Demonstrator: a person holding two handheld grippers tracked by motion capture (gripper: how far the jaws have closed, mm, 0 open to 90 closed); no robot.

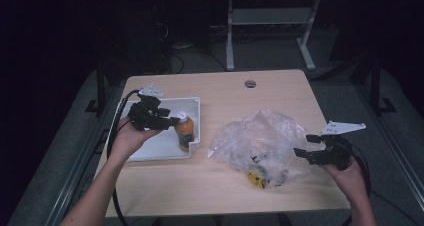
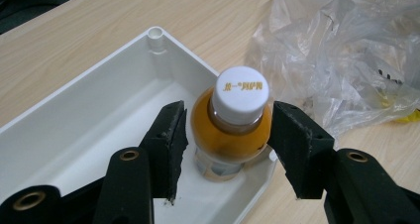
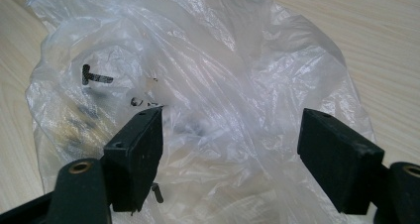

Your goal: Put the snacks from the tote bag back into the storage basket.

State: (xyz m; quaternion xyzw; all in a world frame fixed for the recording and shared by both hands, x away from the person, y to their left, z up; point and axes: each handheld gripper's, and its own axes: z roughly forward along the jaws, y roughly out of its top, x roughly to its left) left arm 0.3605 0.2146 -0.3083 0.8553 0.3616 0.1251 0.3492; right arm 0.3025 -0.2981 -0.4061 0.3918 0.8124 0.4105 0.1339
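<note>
Your left gripper (image 2: pixel 229 130) straddles the bottle (image 2: pixel 232 135), one black jaw on each side of its shoulder. The jaws stand apart: the left gripper view shows a sliver of white tray floor between the left pad and the bottle, and the right pad sits at the bottle's edge, where I cannot tell if it touches. So nothing is clamped yet, by my reading.

Take the white tray (image 1: pixel 150 151) as your landmark. The bottle stands upright inside it, hard against the corner nearest the plastic bag (image 1: pixel 260 141), its long axis running straight up from the tray floor. In the high view the left gripper (image 1: pixel 172 120) reaches in from the tray's far side and meets the bottle just under the cap, so the bottle lies straight ahead of the jaws, already between them. That is the relation the next move turns on: to grip, you would only need to close.

The bottle is small and clear, filled with orange liquid, with a white cap (image 2: pixel 240 94) bearing gold lettering and a rounded shoulder.

Your right gripper (image 1: pixel 311 147) is well away from the tray, at the far side of the crumpled bag, jaws wide apart and holding nothing. The left hand is plainly the nearer one.
</note>
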